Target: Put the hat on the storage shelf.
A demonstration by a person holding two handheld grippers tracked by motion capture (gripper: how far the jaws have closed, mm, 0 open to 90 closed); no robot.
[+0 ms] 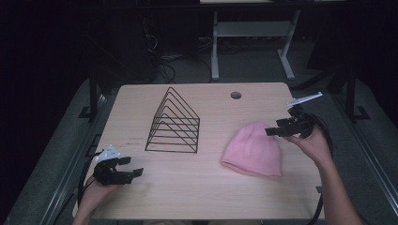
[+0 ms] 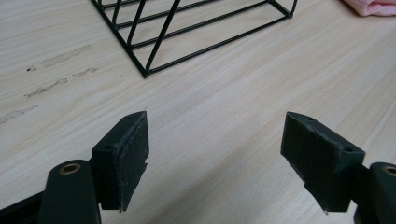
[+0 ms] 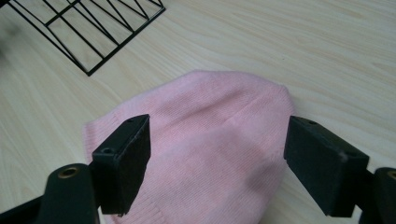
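1. My right gripper [image 1: 272, 131] hangs over the pink beanie [image 1: 253, 150], jaws spread, empty.
2. The beanie lies flat near the table [image 1: 197, 197]'s right edge, crown toward the far edge, brim toward the near edge.
3. My left gripper [image 1: 133, 167], jaws apart, sits at the near-left corner.

High view sat above the person's side of the worktop [image 1: 202, 187], looked forward and down, far enough to take in the whole top plus floor and furniture behind. Left gripper view rode on the left tool [image 2: 215, 158], low and close over the wood, faced along its two spread jaws toward the near corner of the wire rack [image 2: 187, 32]; a pink hat [image 2: 373, 7] edge clipped the top right. Right gripper view rode on the right tool [image 3: 217, 163], tilted down, very close above the pink hat, rack corner at top left. All three views shared rack, hat and wood grain between them.
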